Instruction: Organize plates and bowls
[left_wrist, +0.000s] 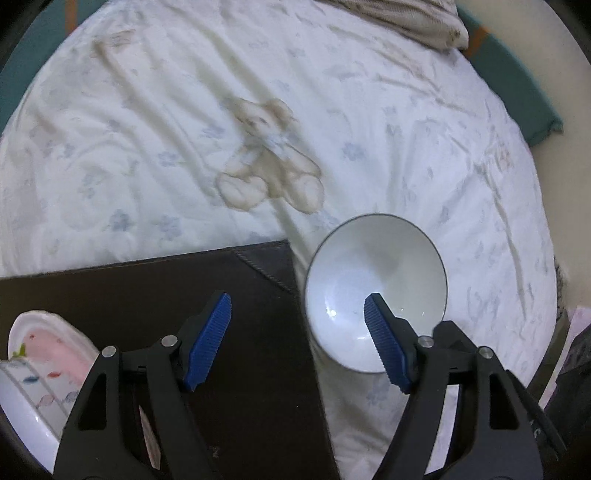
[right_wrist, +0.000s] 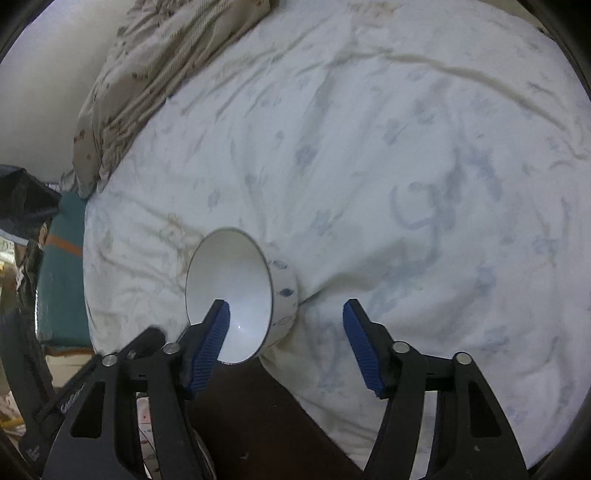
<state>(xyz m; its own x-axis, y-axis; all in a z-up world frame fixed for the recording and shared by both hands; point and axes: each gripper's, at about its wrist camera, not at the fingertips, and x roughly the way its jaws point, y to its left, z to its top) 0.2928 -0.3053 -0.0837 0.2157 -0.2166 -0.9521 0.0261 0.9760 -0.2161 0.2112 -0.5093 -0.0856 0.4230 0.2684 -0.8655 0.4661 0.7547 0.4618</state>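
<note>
A white bowl (left_wrist: 384, 273) with a thin dark rim lies tilted on the white bedsheet (left_wrist: 184, 110), just right of a dark brown mat (left_wrist: 240, 332). My left gripper (left_wrist: 297, 314) is open; its right finger sits in front of the bowl's inside, its left finger over the mat. At the lower left, a pink plate (left_wrist: 48, 339) and a white patterned plate (left_wrist: 22, 402) overlap on the mat. In the right wrist view the same bowl (right_wrist: 236, 280) shows blue marks outside. My right gripper (right_wrist: 286, 317) is open, its left finger in front of the bowl.
A teddy bear print (left_wrist: 269, 155) marks the sheet. A striped pillow (left_wrist: 417, 22) (right_wrist: 155, 70) lies at the bed's far end. A teal mattress edge (left_wrist: 517, 81) (right_wrist: 62, 258) shows beside the sheet. The dark mat (right_wrist: 258, 424) runs under my right gripper.
</note>
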